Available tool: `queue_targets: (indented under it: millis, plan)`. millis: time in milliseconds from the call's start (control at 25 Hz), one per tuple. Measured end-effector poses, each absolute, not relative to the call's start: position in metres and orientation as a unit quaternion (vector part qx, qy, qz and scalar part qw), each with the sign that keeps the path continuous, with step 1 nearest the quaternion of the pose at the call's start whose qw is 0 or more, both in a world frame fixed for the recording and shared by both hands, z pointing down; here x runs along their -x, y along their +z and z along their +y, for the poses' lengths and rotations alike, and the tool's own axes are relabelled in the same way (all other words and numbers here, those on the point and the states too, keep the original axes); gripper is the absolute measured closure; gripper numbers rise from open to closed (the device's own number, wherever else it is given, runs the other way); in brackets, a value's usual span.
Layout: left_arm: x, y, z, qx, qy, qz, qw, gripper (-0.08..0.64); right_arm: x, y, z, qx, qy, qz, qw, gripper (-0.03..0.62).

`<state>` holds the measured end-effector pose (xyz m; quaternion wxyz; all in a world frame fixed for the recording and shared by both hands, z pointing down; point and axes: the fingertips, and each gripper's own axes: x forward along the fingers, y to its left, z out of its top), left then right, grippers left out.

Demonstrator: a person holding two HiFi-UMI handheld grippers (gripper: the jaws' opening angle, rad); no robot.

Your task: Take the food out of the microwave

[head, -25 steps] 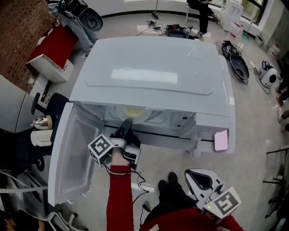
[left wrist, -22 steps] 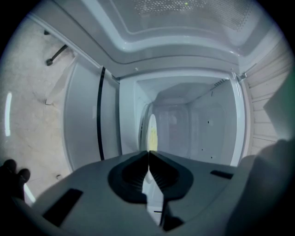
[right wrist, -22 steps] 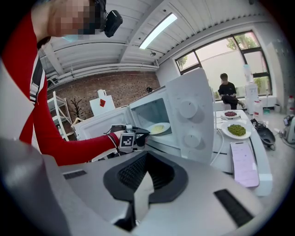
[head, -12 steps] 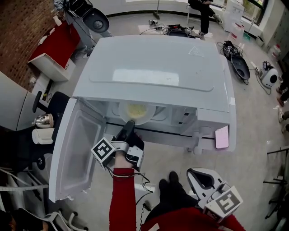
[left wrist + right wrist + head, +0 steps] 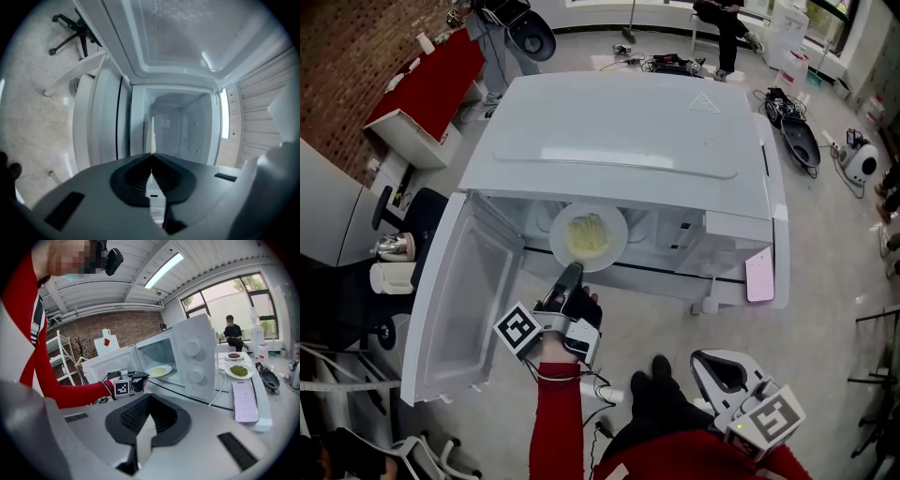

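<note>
The round plate (image 5: 589, 237) has no long axis. It lies level, its near rim pointing at the person, and the yellow food (image 5: 586, 233) is heaped at its middle. The left gripper (image 5: 569, 275) is pinched on that rim, which shows edge-on between its jaws in the left gripper view. A second ago only a sliver of the plate showed under the roof of the microwave (image 5: 628, 122). Now most of it sits out over the sill, beside the open door (image 5: 459, 300). The right gripper (image 5: 705, 367) hangs low with its jaws pressed together on nothing. A pink phone (image 5: 759, 288) lies on the white desk (image 5: 265, 408). Cables trail over the pale floor (image 5: 825, 281), and a brick wall (image 5: 347, 56) stands at the left.
</note>
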<state>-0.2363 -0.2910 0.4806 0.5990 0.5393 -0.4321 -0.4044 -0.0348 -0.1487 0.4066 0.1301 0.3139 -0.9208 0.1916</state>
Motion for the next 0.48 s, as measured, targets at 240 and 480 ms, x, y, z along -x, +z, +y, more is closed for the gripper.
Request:
queue_targets:
  millis: [240, 480]
  plan:
    - [0.229, 0.476, -0.273, -0.548, -0.411, -0.419, 0.596, 0.546, 0.031, 0.407, -0.136, -0.312, 0.191, -0.921, 0.134, 0.581]
    - [0.224, 0.468, -0.251, -0.561, -0.410, -0.409, 0.592, 0.546, 0.025, 0.408, -0.127, -0.311, 0.175, -0.925, 0.133, 0.581]
